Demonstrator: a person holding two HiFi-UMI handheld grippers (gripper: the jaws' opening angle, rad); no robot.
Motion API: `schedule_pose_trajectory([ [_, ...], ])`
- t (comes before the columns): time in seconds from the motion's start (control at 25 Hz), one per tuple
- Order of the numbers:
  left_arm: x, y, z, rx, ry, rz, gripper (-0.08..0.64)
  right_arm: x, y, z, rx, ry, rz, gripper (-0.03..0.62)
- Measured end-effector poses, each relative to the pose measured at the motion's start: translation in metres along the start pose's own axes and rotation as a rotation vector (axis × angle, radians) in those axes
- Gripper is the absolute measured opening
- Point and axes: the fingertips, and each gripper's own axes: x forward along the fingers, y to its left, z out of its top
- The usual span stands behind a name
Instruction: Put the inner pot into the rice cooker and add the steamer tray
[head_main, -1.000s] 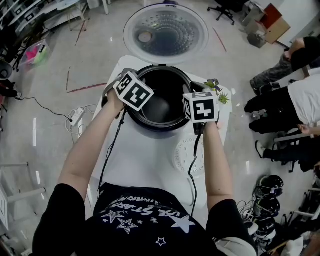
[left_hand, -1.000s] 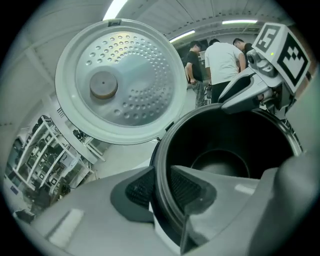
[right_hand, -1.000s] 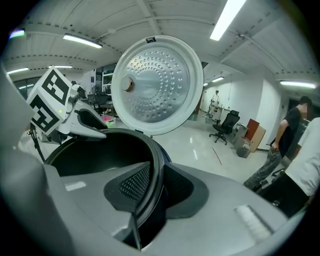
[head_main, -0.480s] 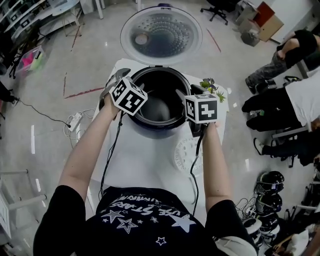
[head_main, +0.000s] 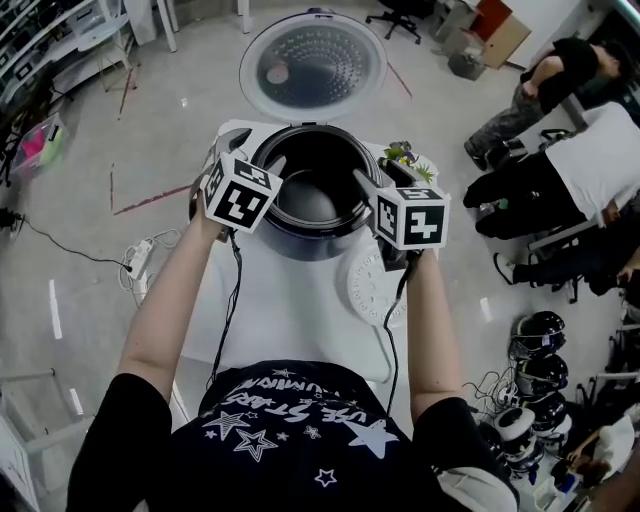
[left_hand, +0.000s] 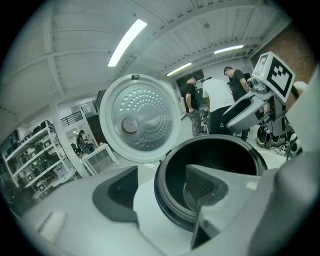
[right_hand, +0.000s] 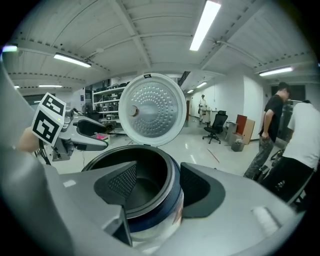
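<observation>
The dark inner pot (head_main: 315, 200) hangs over the white rice cooker (head_main: 238, 132), with its bluish outer wall showing below the rim. My left gripper (head_main: 255, 165) is shut on the pot's left rim, one jaw inside and one outside. My right gripper (head_main: 380, 180) is shut on the right rim in the same way. The cooker's round lid (head_main: 313, 62) stands open behind the pot. The white perforated steamer tray (head_main: 368, 292) lies on the table near my right arm. The left gripper (left_hand: 159, 187) view shows pot (left_hand: 220, 155) and lid (left_hand: 140, 117). The right gripper (right_hand: 162, 185) view shows the pot's wall (right_hand: 165, 210).
The cooker stands on a small white table (head_main: 290, 320). A small green plant (head_main: 405, 155) sits at its far right corner. People (head_main: 560, 160) stand and sit to the right; helmets (head_main: 535, 345) lie on the floor there. A power strip (head_main: 140, 255) and cables lie left.
The head view has shifted a little and the left gripper sits slightly further left in it. Both grippers have stayed shut on the pot's rim above the cooker.
</observation>
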Motion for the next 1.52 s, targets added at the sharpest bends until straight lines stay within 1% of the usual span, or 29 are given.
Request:
schedule_pose_trajectory([
  [0.16, -0.027, -0.008, 0.005, -0.040, -0.075, -0.041, 0.305, -0.030, 0.006, -0.003, 0.033, -0.027, -0.048, 0.290],
  [0.32, -0.047, -0.029, 0.002, -0.008, -0.109, -0.114, 0.304, -0.059, 0.006, -0.014, 0.077, -0.041, -0.107, 0.290],
  [0.44, -0.059, -0.044, 0.003, -0.004, -0.136, -0.169, 0.298, -0.076, 0.009, -0.022, 0.106, -0.045, -0.150, 0.290],
  [0.6, -0.068, -0.064, 0.005, -0.018, -0.177, -0.236, 0.265, -0.094, 0.014, -0.037, 0.143, -0.041, -0.203, 0.290],
  [0.68, -0.072, -0.079, 0.004, -0.027, -0.188, -0.283, 0.254, -0.106, 0.013, -0.048, 0.168, -0.037, -0.238, 0.290],
  [0.72, -0.073, -0.086, 0.003, -0.031, -0.189, -0.308, 0.237, -0.112, 0.012, -0.054, 0.182, -0.034, -0.256, 0.290],
  [0.84, -0.077, -0.106, 0.002, -0.044, -0.187, -0.371, 0.159, -0.124, 0.006, -0.072, 0.218, -0.020, -0.297, 0.290],
  [0.92, -0.079, -0.122, 0.000, -0.033, -0.183, -0.413, 0.120, -0.135, 0.000, -0.090, 0.249, -0.001, -0.329, 0.290],
  [1.04, -0.083, -0.149, -0.003, -0.017, -0.172, -0.472, 0.081, -0.147, -0.009, -0.114, 0.287, 0.026, -0.365, 0.290],
  [1.2, -0.089, -0.188, -0.010, -0.020, -0.145, -0.549, 0.029, -0.160, -0.024, -0.145, 0.330, 0.060, -0.403, 0.290],
  [1.36, -0.082, -0.224, -0.027, -0.024, -0.086, -0.606, 0.012, -0.167, -0.040, -0.177, 0.364, 0.096, -0.434, 0.290],
  [1.52, -0.062, -0.247, -0.049, -0.056, -0.003, -0.623, 0.011, -0.169, -0.055, -0.207, 0.392, 0.135, -0.446, 0.290],
])
